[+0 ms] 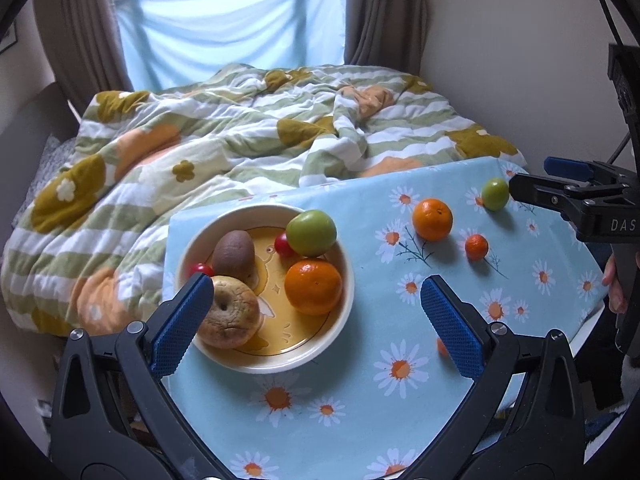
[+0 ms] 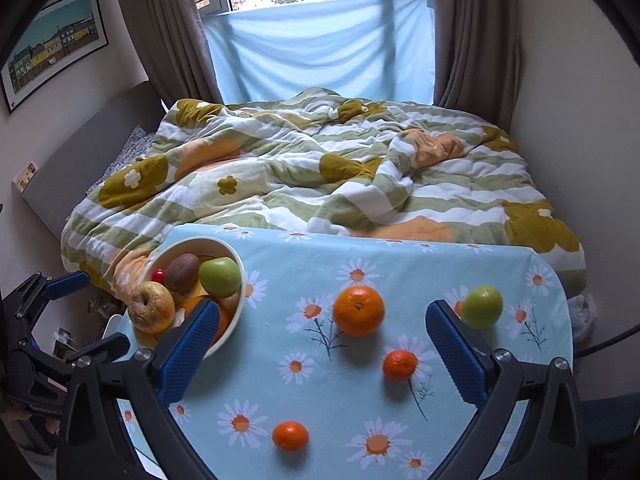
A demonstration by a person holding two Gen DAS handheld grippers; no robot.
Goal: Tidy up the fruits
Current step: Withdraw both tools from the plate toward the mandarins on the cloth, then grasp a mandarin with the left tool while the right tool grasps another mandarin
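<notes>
Both grippers up over the table, nothing in hand. Left gripper (image 1: pixel 316 312) has its jaws spread wide, hanging above the bowl (image 1: pixel 348 280). Right gripper (image 2: pixel 320 344) is spread wide too, over the loose fruit.

Bowl sits at the table's 9 o'clock edge in the right wrist view, rim close to the drop toward the bed. Already inside: orange (image 1: pixel 314 287), green apple (image 1: pixel 311 233), kiwi (image 1: pixel 233 254), a wrinkled apple (image 1: pixel 230 312), plus two cherry tomatoes (image 1: pixel 284 244).

Still out on the daisy cloth (image 2: pixel 320 420): big orange (image 2: pixel 359 310) at approx 12 o'clock from the right gripper, small green apple (image 2: pixel 482 306) at 2 o'clock just beside the right blue pad, a mandarin (image 2: pixel 400 365) at about 3 o'clock between the jaws, and another mandarin (image 2: pixel 290 435) down at 6.

Risks from here, as I read it:
- Round fruit on slick cloth. A pad nudging instead of straddling sends it rolling; the green apple is nearest the far edge, so it's the likeliest to go off.
- Bowl's crowded. Dropping the big orange from height could bounce a tomato out.
- Bowl near the edge, so a bump from the left gripper may tip it off.
- Squeezing the small mandarin off-centre could pop it out sideways.
</notes>
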